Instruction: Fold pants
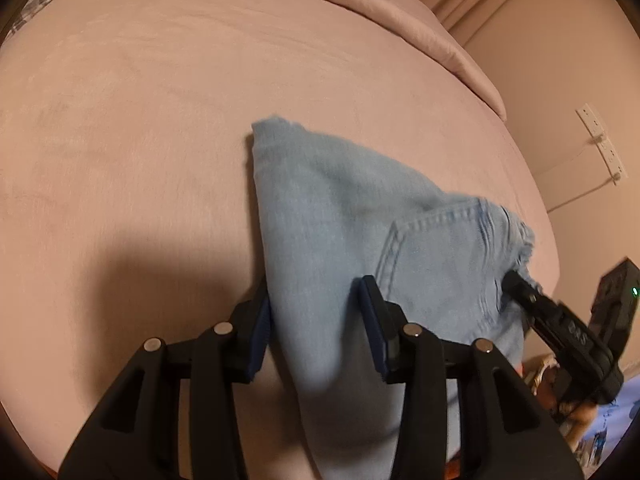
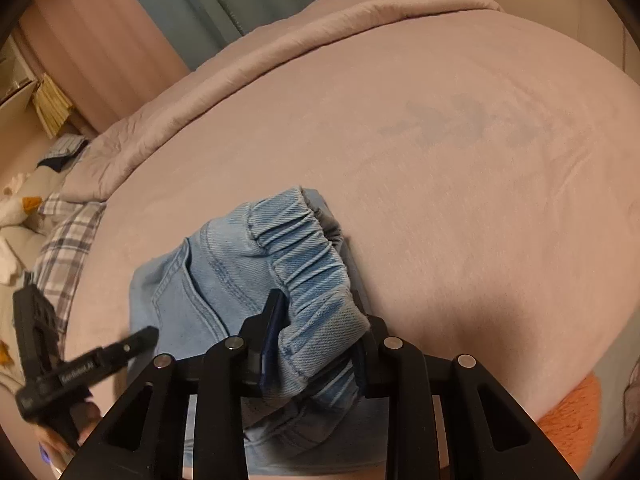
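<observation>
The light-blue denim pants lie bunched on the pink bed. The left gripper clamps a fold of leg fabric; the right gripper pinches the elastic waistband (gathered, ribbed).

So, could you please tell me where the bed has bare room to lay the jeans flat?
The pink sheet is bare between the jeans and the rolled duvet. It is crowded near the plaid pillow.
</observation>
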The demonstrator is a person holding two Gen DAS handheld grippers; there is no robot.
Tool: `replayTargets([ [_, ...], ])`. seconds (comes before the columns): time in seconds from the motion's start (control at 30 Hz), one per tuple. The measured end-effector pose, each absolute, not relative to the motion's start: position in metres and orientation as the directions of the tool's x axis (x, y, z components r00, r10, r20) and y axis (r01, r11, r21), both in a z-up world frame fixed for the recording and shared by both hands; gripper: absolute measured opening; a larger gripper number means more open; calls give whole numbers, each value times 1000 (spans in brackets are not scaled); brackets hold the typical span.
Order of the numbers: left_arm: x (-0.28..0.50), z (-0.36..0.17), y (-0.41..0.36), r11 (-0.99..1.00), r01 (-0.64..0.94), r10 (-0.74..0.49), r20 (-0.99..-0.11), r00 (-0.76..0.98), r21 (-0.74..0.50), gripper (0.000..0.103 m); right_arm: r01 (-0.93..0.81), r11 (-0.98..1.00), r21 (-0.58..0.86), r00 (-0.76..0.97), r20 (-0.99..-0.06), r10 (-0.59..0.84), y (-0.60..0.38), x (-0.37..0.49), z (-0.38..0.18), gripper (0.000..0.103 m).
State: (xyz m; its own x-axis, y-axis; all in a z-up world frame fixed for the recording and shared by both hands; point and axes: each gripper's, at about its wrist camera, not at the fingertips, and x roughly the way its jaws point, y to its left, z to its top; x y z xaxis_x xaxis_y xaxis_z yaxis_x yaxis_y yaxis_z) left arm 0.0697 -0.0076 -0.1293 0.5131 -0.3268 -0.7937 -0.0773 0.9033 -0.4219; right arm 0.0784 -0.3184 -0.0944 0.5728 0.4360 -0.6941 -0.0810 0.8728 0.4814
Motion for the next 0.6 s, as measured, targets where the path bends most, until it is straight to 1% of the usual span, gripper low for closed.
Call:
replayTargets([
  [0.23, 26, -133, -5, 892, -67, -362, -796, 486, -446, 44, -78, 865, 496, 571, -689, 446, -330, 78, -98, 31],
  [0.4, 14, -132, -10, 902, -51, -354, -803, 480, -429, 44, -75, 862, 502, 567, -689, 451, -331, 78, -99, 32],
  [0.6, -5, -136, -7, 890, -58, -377, -799, 468, -453, 44, -70, 863, 500, 551, -702, 451, -336, 76, -99, 35],
])
